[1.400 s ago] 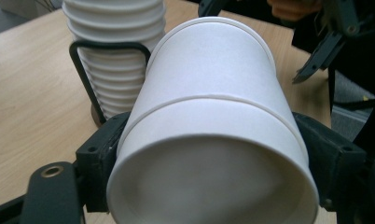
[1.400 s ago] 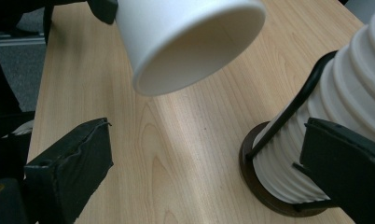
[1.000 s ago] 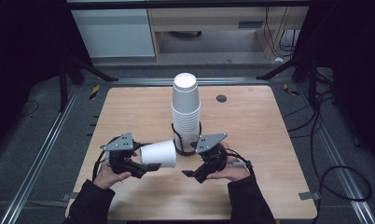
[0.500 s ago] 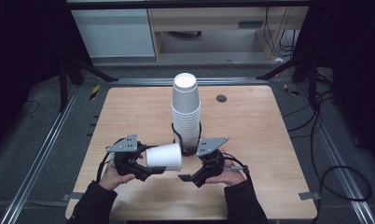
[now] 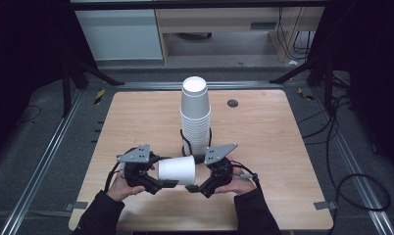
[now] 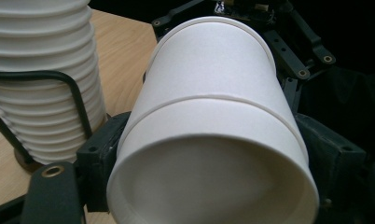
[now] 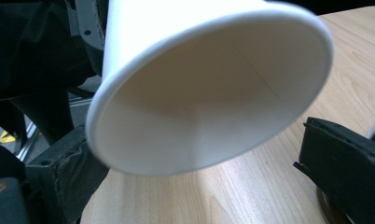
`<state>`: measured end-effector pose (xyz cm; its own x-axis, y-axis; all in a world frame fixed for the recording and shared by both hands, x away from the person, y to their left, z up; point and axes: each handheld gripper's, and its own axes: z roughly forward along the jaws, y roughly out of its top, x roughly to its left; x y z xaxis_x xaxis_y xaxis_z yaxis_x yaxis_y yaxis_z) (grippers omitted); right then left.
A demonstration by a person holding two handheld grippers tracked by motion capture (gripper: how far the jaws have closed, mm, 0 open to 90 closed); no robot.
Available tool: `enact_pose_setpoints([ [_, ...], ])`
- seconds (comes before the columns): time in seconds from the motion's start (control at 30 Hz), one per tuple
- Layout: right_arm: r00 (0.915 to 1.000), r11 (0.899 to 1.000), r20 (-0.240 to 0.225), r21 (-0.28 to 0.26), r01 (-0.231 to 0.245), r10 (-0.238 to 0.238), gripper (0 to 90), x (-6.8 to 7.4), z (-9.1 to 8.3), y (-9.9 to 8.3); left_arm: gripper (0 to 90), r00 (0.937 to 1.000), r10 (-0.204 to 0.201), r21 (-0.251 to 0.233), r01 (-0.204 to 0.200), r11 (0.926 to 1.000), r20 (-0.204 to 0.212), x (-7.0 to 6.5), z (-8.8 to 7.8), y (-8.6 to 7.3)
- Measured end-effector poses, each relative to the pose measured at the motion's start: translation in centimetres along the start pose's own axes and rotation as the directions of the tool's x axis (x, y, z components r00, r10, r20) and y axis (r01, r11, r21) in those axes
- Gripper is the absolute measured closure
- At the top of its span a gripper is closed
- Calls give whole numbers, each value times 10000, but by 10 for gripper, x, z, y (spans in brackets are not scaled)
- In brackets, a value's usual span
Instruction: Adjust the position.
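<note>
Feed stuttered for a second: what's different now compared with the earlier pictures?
Both hands have drawn back toward the person's edge of the table, and the sideways cup came along in the left gripper, its open mouth facing the right gripper. The cup stack in its holder is unchanged.

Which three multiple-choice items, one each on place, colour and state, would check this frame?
1. Where is the single cup?
A. Held sideways in front of the stack
B. On top of the stack
C. On the floor

2. What colour are the cups?
A. Red
B. White
C. Blue

3. How do the jaws of the left gripper stand?
A. Wide open and empty
B. Shut on a cable
C. Shut on the single cup

Answers:
1 A: the high view shows it on its side, nearer the person than the stack.
2 B: every cup is plain white.
3 C: the left gripper view shows a jaw against each side of the cup.
</note>
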<state>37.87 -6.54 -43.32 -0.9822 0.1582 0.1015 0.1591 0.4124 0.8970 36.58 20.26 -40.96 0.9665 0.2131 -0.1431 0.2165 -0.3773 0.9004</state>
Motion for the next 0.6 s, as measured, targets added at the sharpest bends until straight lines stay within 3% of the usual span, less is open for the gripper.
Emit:
enact_pose_setpoints([
  [0.6,9975,9993,-613,103,358,-351,53,2,9,3,201,9991,133,332,-146,9993,407,-3,7,-1],
])
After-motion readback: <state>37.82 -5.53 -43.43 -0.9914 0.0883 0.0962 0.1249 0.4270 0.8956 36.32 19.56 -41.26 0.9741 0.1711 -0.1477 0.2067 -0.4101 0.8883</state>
